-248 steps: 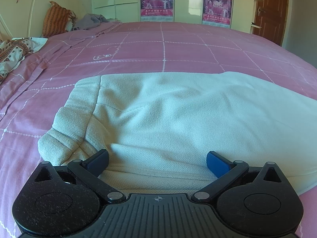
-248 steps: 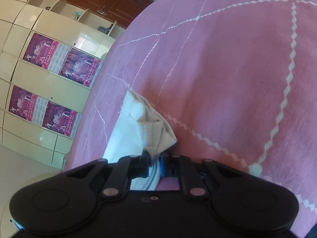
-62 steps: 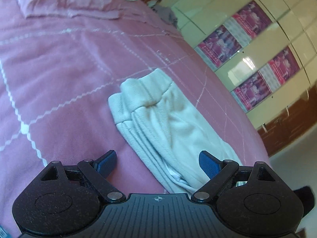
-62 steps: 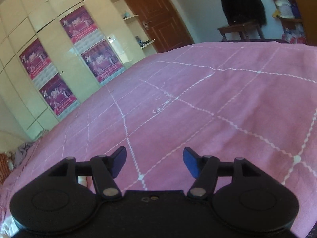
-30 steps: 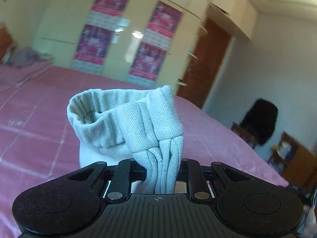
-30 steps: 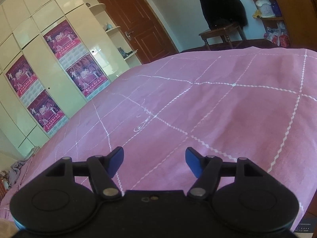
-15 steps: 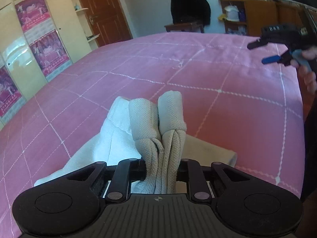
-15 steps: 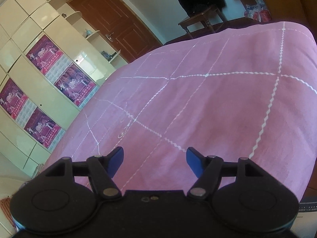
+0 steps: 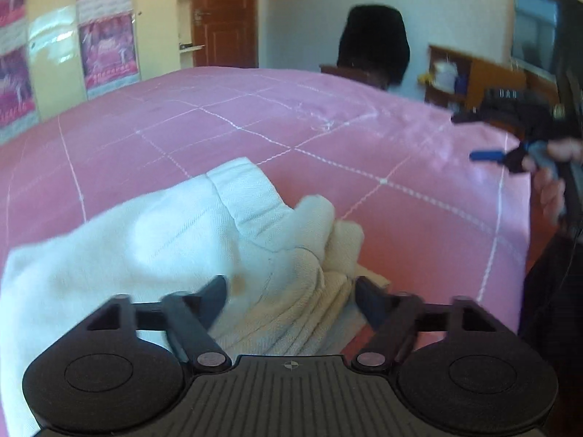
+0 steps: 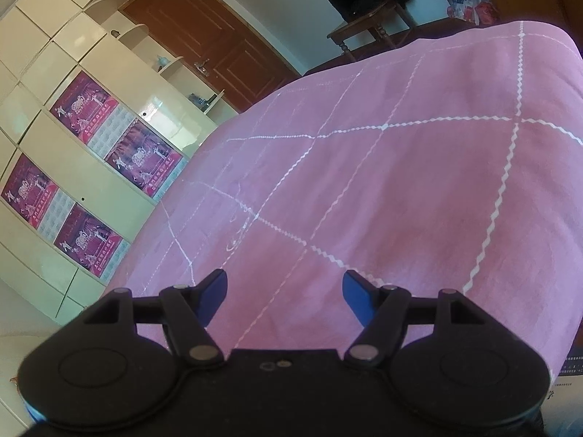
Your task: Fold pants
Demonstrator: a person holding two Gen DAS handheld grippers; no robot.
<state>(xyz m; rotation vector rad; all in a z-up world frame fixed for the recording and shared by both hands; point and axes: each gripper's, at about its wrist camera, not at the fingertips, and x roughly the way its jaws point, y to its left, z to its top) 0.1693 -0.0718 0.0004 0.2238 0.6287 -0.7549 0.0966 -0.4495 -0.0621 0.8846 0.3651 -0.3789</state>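
The cream pants [image 9: 175, 233] lie folded in a heap on the pink bedspread [image 9: 328, 145], in the left wrist view. My left gripper [image 9: 289, 296] hovers just over their near end, its jaws opening, and the ribbed waistband [image 9: 302, 309] lies loose between the spread fingers with no pad pressing on it. My right gripper [image 10: 284, 296] is open over bare bedspread [image 10: 400, 189] with nothing between its fingers. The same right gripper [image 9: 488, 138] shows at the far right of the left wrist view, held in a hand [image 9: 554, 167].
A cream wardrobe with purple posters [image 10: 94, 153] runs along the far side of the bed, beside a brown door [image 9: 224, 18]. A chair draped in black [image 9: 371, 47] and a wooden shelf unit [image 9: 473, 73] stand beyond the bed's end.
My left gripper carried the waistband across and down onto the folded pants, then let go of it as the jaws spread. The right gripper rolled slightly and stayed open.
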